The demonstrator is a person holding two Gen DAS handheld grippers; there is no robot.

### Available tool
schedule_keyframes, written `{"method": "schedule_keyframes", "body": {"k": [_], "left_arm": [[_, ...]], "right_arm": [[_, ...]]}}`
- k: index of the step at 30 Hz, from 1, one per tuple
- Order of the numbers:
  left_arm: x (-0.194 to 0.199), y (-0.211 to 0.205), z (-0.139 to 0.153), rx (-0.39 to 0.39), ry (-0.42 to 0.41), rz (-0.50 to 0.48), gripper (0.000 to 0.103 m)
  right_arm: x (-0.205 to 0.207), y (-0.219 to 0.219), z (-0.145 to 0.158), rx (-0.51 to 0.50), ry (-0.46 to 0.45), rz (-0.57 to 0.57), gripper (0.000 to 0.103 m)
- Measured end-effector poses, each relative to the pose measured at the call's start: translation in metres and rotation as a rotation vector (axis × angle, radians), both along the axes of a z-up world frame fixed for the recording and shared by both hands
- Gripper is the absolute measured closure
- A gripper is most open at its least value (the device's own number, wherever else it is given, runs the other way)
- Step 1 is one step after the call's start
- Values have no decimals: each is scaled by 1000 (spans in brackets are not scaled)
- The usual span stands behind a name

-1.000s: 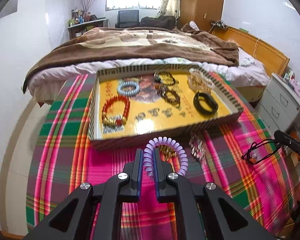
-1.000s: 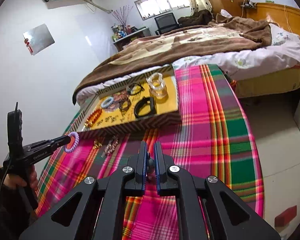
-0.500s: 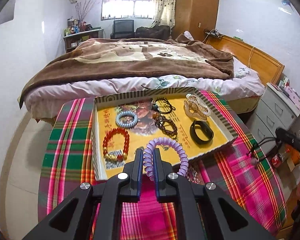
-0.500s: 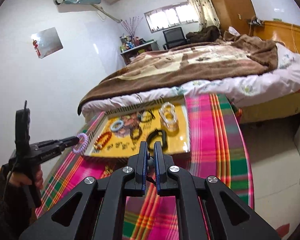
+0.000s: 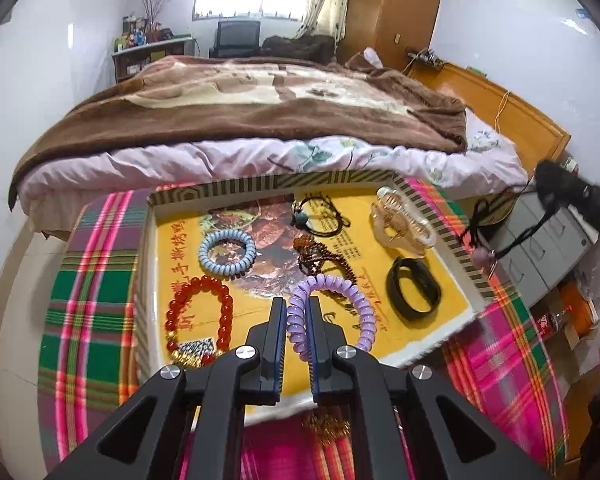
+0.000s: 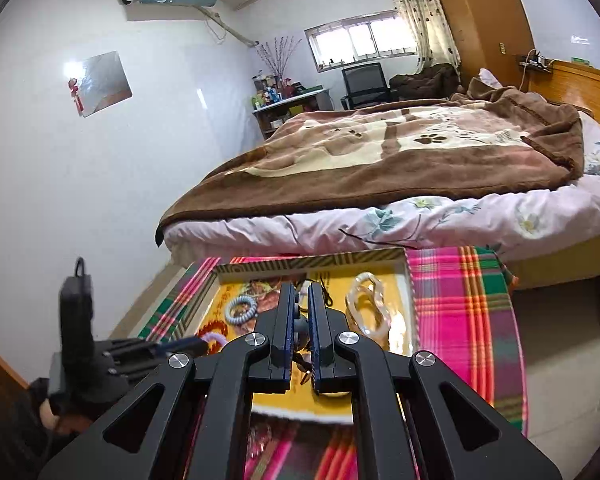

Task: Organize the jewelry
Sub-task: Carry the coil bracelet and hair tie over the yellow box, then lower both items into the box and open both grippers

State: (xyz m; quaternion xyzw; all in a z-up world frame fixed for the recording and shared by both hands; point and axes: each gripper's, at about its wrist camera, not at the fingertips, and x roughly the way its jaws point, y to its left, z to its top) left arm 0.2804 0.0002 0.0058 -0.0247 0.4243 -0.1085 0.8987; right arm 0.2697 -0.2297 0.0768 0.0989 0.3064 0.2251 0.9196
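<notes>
The left gripper pinches a purple spiral hair tie, holding it above the yellow-lined tray near the red bead bracelet. The right gripper is clamped on a black cord necklace that hangs at the tray's right edge. The tray rests on a plaid cloth.
</notes>
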Motion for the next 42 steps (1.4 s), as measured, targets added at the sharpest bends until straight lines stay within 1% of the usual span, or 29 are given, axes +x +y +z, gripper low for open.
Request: {"method": "schedule_keyframes", "body": {"k": [3, 6, 8, 9, 11, 15, 16, 17, 19, 20, 21, 29, 32, 35, 38, 42], "left_arm": [[13, -3, -14, 17, 31, -3, 94], [22, 0, -25, 16, 51, 2, 94], [27, -1, -33, 35, 66, 3, 94], [29, 0, -36, 29, 76, 4, 94], [32, 2, -41, 9, 87, 3, 94], [37, 5, -48, 18, 116, 17, 93], [37, 5, -48, 20, 113, 17, 93], [36, 7, -48, 18, 106, 17, 91], [34, 11, -45, 10, 93, 31, 71], [32, 15, -43, 1, 87, 40, 52], [29, 18, -40, -11, 77, 44, 44], [10, 40, -17, -39, 16, 84, 44], [3, 49, -9, -27, -5, 100, 44], [-2, 58, -4, -17, -22, 115, 44], [-1, 68, -4, -21, -21, 135, 44], [-2, 74, -6, -27, -19, 150, 44]], "right_arm": [[13, 6, -7, -8, 12, 4, 96], [25, 10, -14, -13, 31, -3, 96], [32, 10, -16, -16, 38, -7, 96], [35, 11, -17, -17, 39, -8, 96], [40, 13, -19, -21, 42, -9, 96], [52, 20, -23, -43, 53, -6, 96], [55, 24, -24, -49, 55, -3, 96], [58, 28, -24, -55, 57, 1, 96], [65, 36, -24, -63, 61, 10, 96], [68, 40, -24, -66, 62, 16, 96], [71, 44, -25, -67, 65, 21, 96], [105, 96, -37, -71, 127, 110, 96], [118, 118, -44, -54, 147, 144, 96], [129, 129, -51, -5, 167, 162, 96], [140, 135, -62, 20, 199, 154, 96], [153, 136, -81, -37, 260, 112, 96]]}}
